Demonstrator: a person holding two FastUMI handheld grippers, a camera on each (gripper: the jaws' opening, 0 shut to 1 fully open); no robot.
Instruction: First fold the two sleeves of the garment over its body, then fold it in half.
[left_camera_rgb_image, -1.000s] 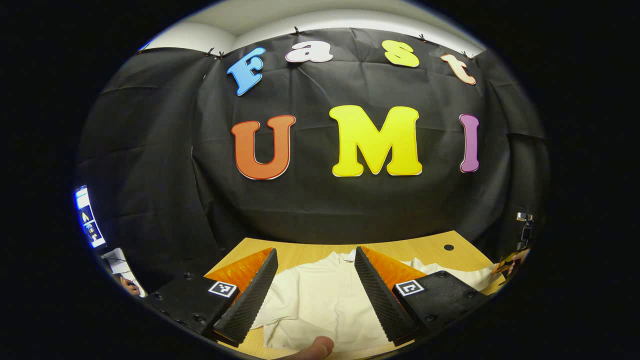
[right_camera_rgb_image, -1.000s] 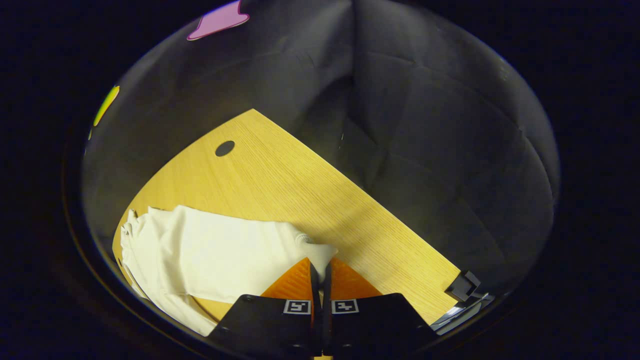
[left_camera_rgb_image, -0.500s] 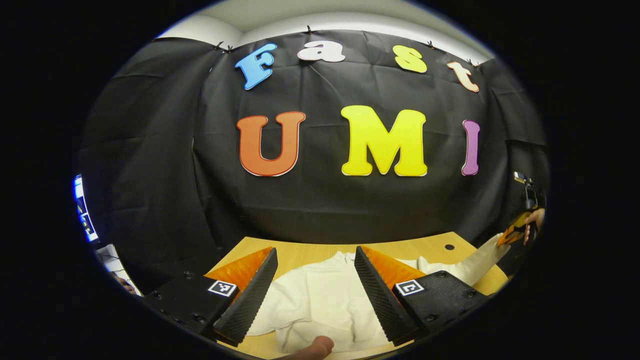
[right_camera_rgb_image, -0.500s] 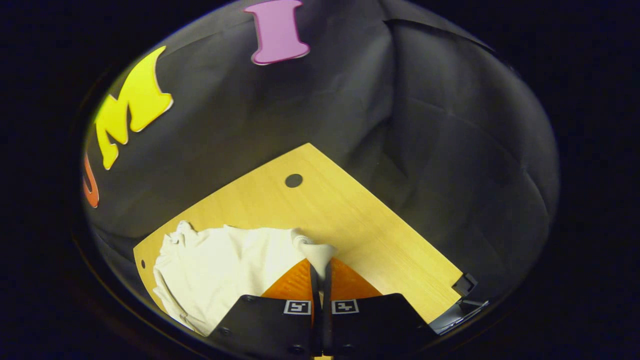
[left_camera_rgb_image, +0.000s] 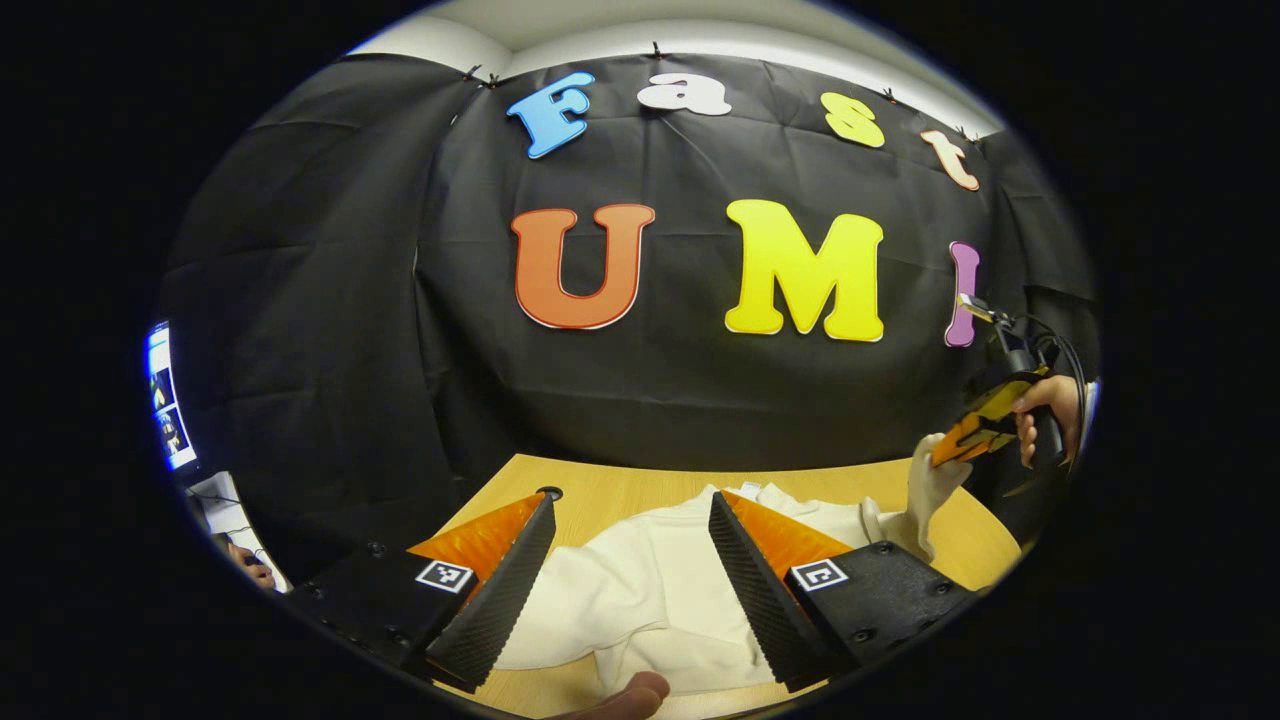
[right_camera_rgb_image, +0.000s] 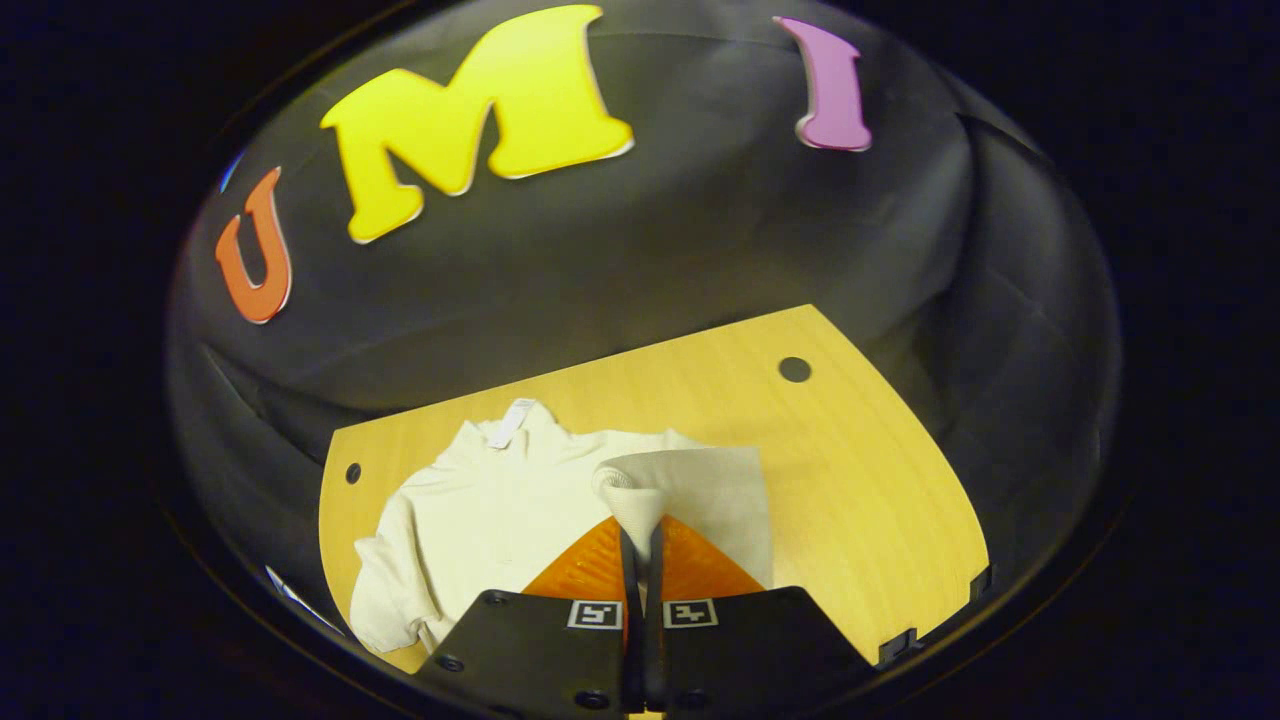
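Note:
A cream long-sleeved garment (right_camera_rgb_image: 490, 510) lies on the wooden table (right_camera_rgb_image: 830, 480), collar toward the booth wall. My right gripper (right_camera_rgb_image: 640, 530) is shut on the cuff of one sleeve (right_camera_rgb_image: 700, 490), which hangs lifted above the table beside the body. In the left gripper view that sleeve (left_camera_rgb_image: 925, 490) rises to the right gripper (left_camera_rgb_image: 965, 435), held by a hand at the far right. My left gripper (left_camera_rgb_image: 630, 560) stands open just above the garment's body (left_camera_rgb_image: 640, 600), with cloth showing between its fingers but nothing pinched. A fingertip shows at the bottom edge.
The table has round cable holes (right_camera_rgb_image: 794, 369) near its back corners and ends close to the black cloth wall. A lit screen (left_camera_rgb_image: 165, 395) stands off to the left beyond the table. Bare wood (right_camera_rgb_image: 880, 540) lies right of the garment.
The right gripper has lifted the sleeve cuff higher and swung it in toward the garment's body. The left gripper has stayed open over the body, shifting only slightly.

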